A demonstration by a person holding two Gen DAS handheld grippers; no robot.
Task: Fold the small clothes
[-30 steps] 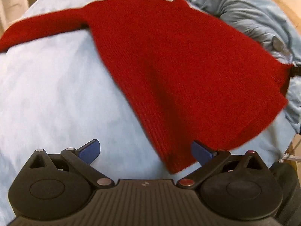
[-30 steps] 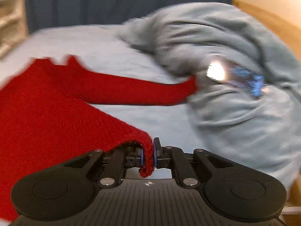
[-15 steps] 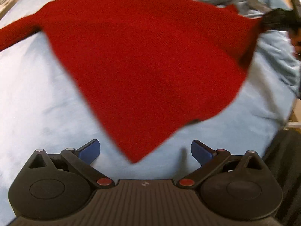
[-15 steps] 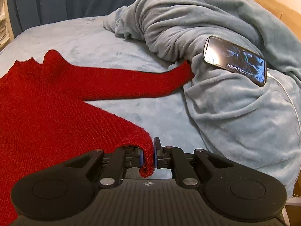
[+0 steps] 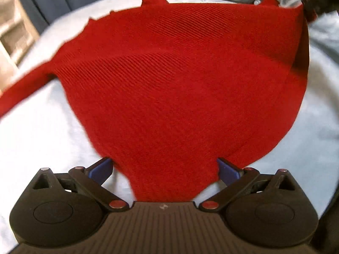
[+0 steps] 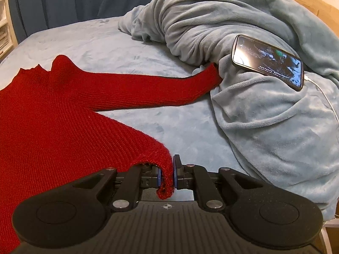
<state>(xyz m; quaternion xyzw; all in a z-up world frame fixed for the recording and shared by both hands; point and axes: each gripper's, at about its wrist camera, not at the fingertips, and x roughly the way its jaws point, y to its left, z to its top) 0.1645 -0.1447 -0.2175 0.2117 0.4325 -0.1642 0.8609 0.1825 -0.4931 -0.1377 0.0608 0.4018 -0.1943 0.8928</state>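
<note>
Pinching the red sweater point(image 6: 53, 127) hem, the right gripper point(image 6: 166, 174) is clamped; the left gripper point(image 5: 164, 169) is spread wide; one cuff is hidden under the blanket point(image 6: 264, 116) at 1 o'clock.

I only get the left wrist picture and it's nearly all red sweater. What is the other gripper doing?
Observer: The right gripper is shut on a corner of the red sweater, which hangs pinched between its blue pads.
Operator: Where does the sleeve on that side go?
Observer: It lies flat across the bed sheet, and its cuff touches the bunched grey-blue blanket.
Operator: Is anything on the blanket?
Observer: Yes, a phone with its screen lit lies on it, with a white cable plugged in.
Operator: And my gripper?
Observer: The left gripper is open, with the sweater's near corner between its fingers.
</note>
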